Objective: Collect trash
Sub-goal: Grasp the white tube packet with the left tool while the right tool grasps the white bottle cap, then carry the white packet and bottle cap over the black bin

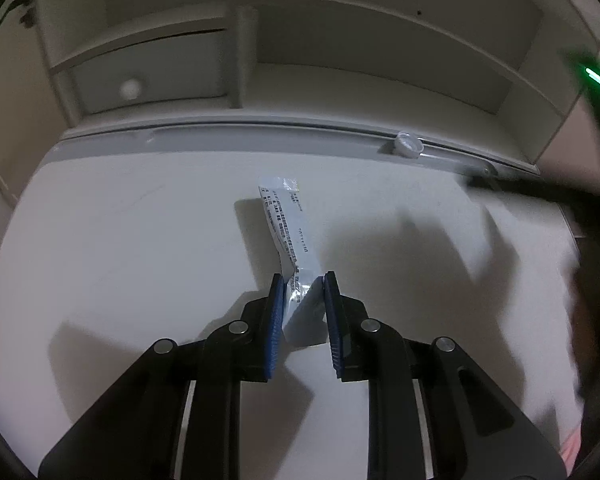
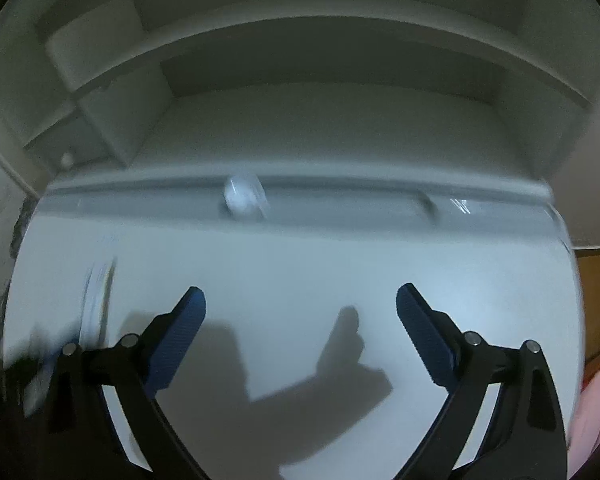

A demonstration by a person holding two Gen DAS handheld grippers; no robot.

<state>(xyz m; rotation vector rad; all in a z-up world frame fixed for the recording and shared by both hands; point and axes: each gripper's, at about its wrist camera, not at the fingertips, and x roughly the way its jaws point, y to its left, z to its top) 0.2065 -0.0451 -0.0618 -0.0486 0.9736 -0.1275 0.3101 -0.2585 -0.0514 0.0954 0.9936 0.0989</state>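
Probably a home study corner: a white flat-topped desk (image 1: 140,240) is sitting under a cream wooden shelf hutch (image 1: 340,60) with a round-knobbed drawer (image 1: 148,76).

The left gripper (image 1: 300,280) points steeply down, its two blue pads (image 1: 277,320) drawn close together and pinching the lower end of a white wrapper (image 1: 286,220) that runs off toward 12 o'clock. The right gripper (image 2: 300,292) also tilts downward, its blue-padded fingers (image 2: 420,332) spread wide — nothing between them. In the left wrist view it shows only as a dark blur at 3 o'clock.
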